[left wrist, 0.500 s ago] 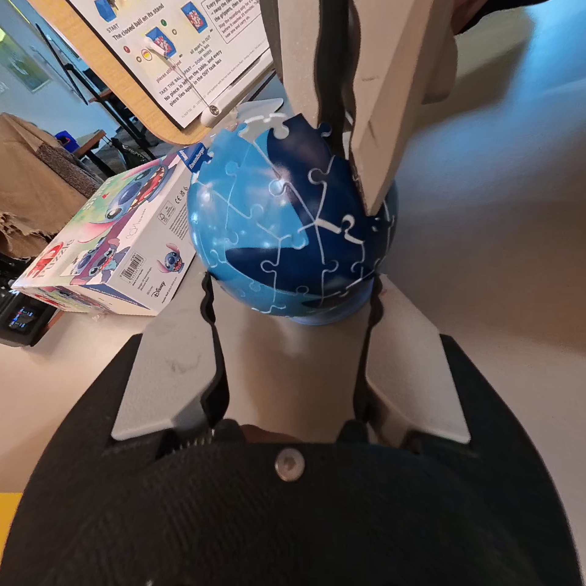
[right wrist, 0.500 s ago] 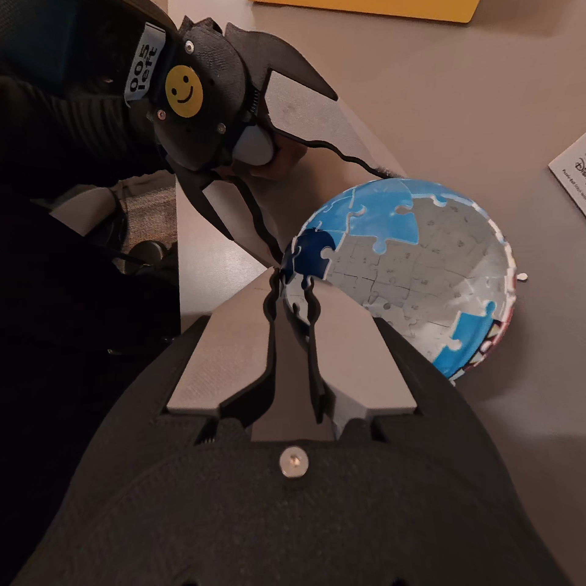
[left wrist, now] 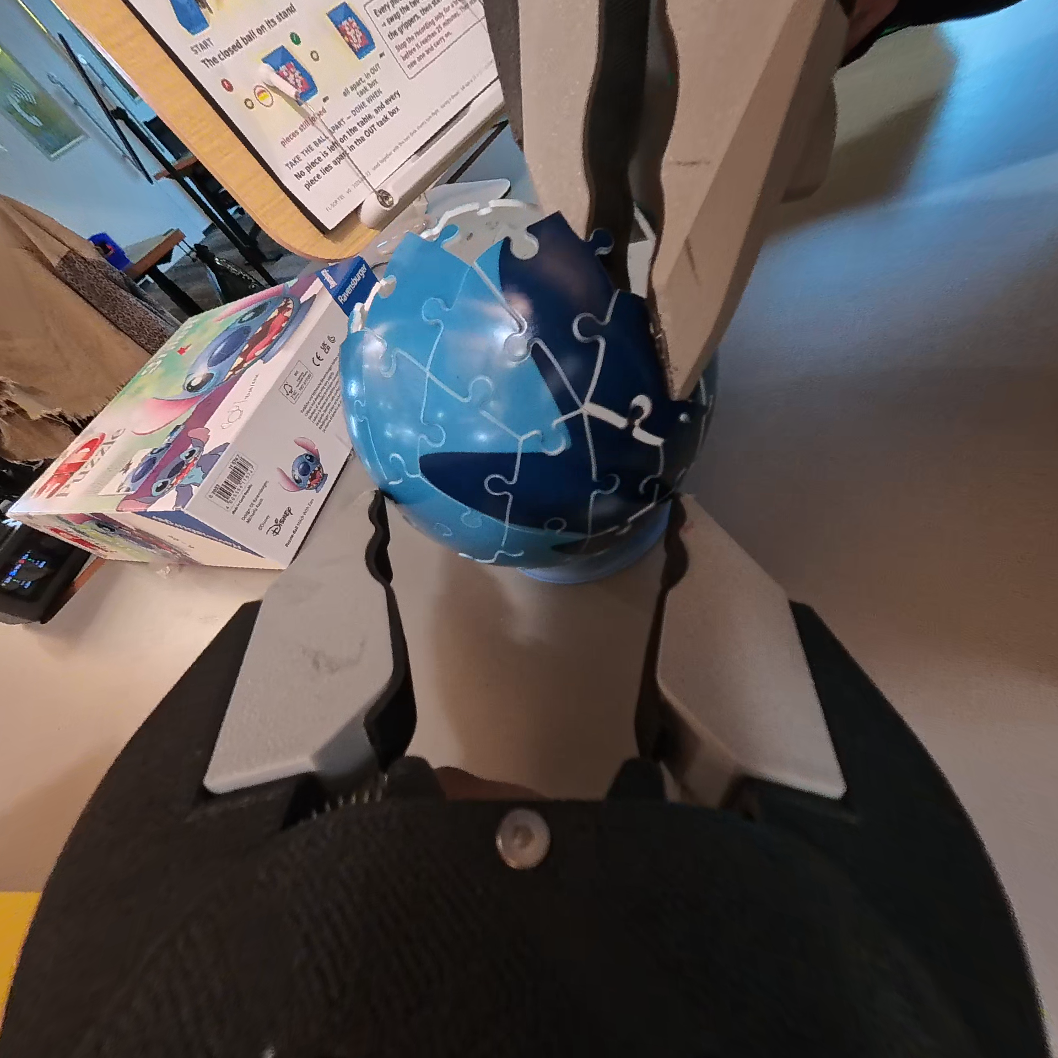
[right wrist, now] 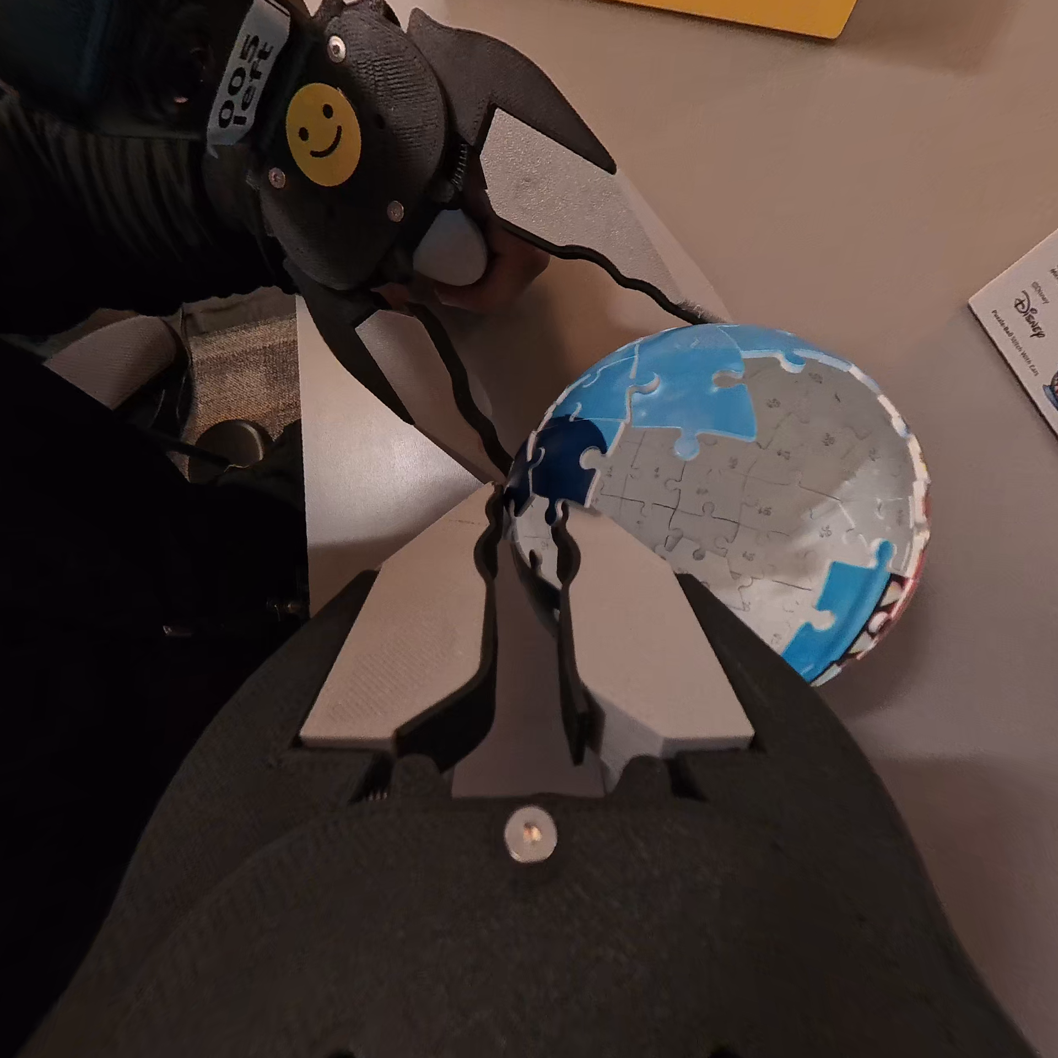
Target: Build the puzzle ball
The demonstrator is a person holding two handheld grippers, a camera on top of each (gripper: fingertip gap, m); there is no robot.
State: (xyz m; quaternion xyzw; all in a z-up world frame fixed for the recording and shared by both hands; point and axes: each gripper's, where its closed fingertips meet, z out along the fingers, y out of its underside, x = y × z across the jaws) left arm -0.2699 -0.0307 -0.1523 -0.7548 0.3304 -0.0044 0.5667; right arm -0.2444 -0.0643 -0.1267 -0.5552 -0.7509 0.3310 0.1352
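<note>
The puzzle ball (left wrist: 486, 412) is a half-built blue shell standing on the table, open at the top. Its grey inside (right wrist: 773, 475) shows in the right wrist view. My left gripper (left wrist: 529, 504) straddles the ball's lower part, with a fingertip touching each side; it also shows in the right wrist view (right wrist: 601, 398). My right gripper (right wrist: 529, 504) is shut on the ball's rim at a dark blue piece (right wrist: 564, 464), one finger inside the shell and one outside. In the left wrist view the right gripper (left wrist: 635, 286) comes down from above.
The puzzle's box (left wrist: 200, 446) lies on the table just left of the ball; its corner also shows in the right wrist view (right wrist: 1025, 343). A board with an instruction sheet (left wrist: 320, 86) leans behind the ball. A yellow sheet (right wrist: 744, 11) lies farther off. A black device (left wrist: 28, 572) sits at the table's left edge. There is about 5 cm between the tips of the two grippers. The black device (left wrist: 28, 572) sits 40 cm or so from the ends of my left fingers.
</note>
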